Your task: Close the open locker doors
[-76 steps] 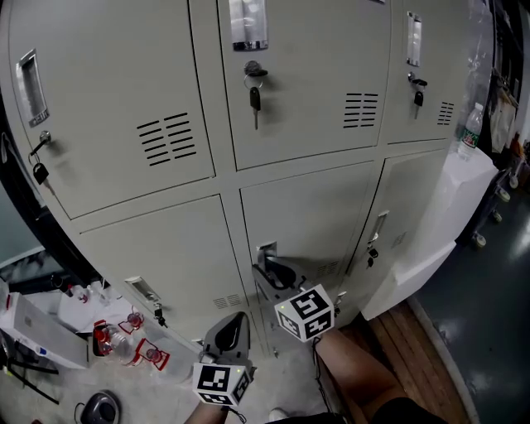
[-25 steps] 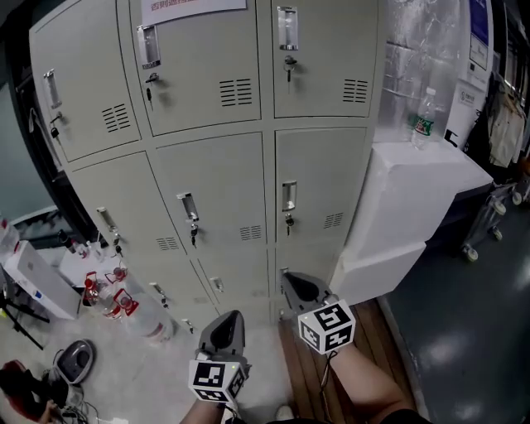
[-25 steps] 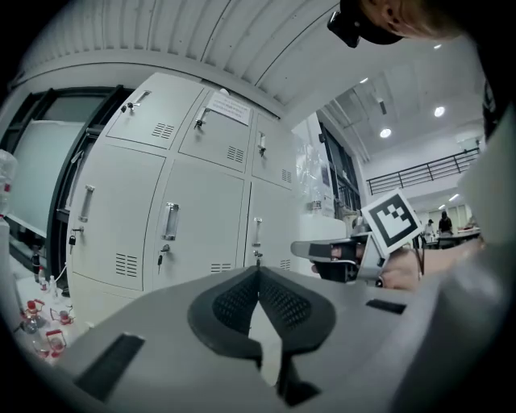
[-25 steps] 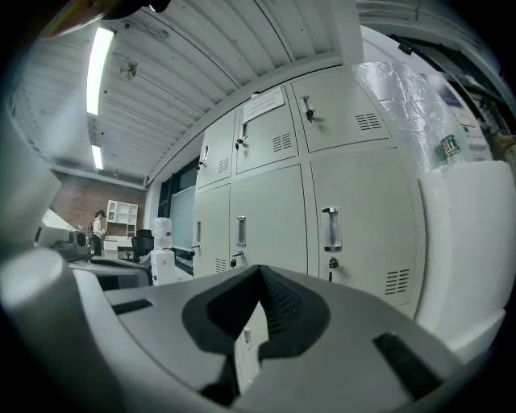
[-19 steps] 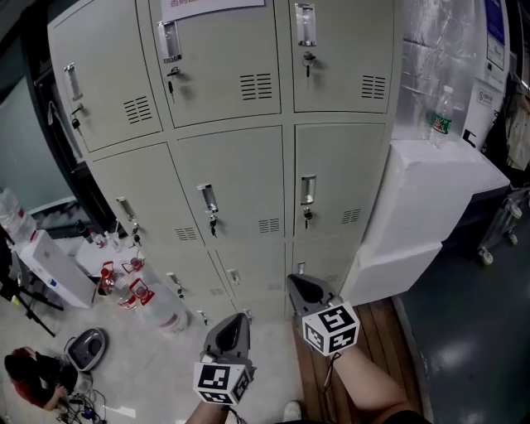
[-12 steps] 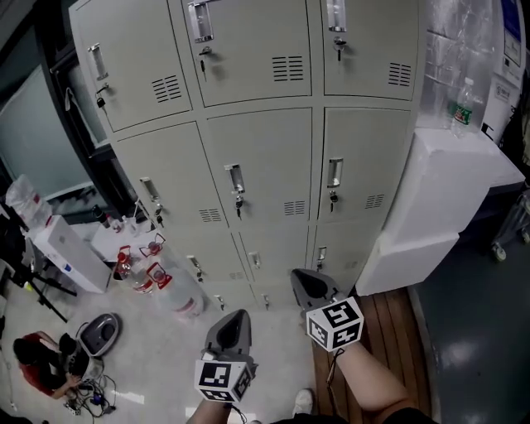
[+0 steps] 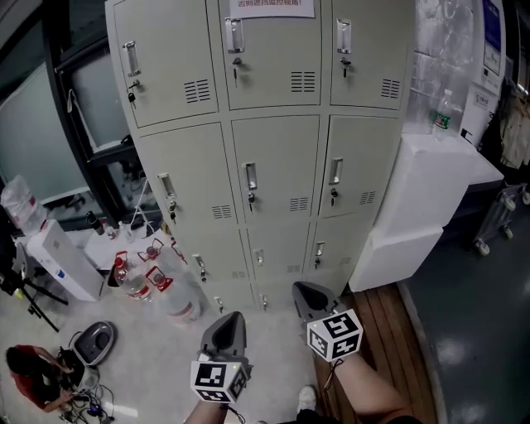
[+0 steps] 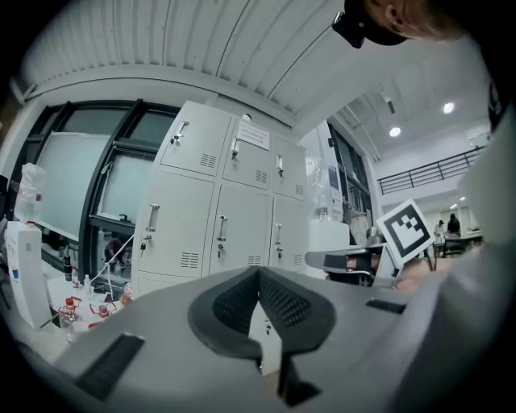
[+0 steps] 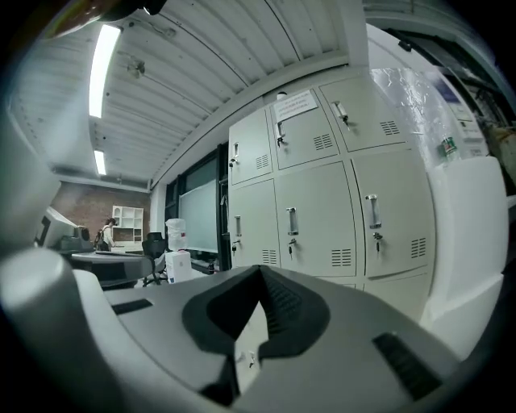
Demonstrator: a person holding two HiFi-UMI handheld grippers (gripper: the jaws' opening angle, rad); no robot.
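1. A pale grey steel locker bank (image 7: 277, 157), 3 columns wide, stands upright on the floor. Every locker door (image 7: 280, 170) in view lies flush with its frame, closed. Small keys hang from the locks below the handles.
2. A white paper notice (image 7: 276, 5) is fixed to the centre door at the bank's top edge.
3. The left gripper (image 7: 234, 318) is held low in front of the bank's bottom edge, well apart from the doors and pointing toward them. Its 2 dark ribbed jaws are pressed together tip to tip, with nothing between them.
4. The right gripper (image 7: 301, 289) is held just to the right of the left one, also well apart from the doors. Its 2 jaws likewise meet at the tips and hold nothing.
5. Against the bank's right edge, 2 white foam boxes (image 7: 426, 178) are stacked. A clear plastic bottle with a green label (image 7: 445, 112) stands upright on the upper box.
6. On the floor by the bank's bottom left corner lie clear plastic water jugs with red handles (image 7: 170, 294). A white box-shaped unit (image 7: 62, 265) stands further left.
7. A slatted wooden platform (image 7: 389, 319) lies on the floor by the bank's bottom right corner.
8. A person in a red top (image 7: 33, 377) crouches at the floor's far left.
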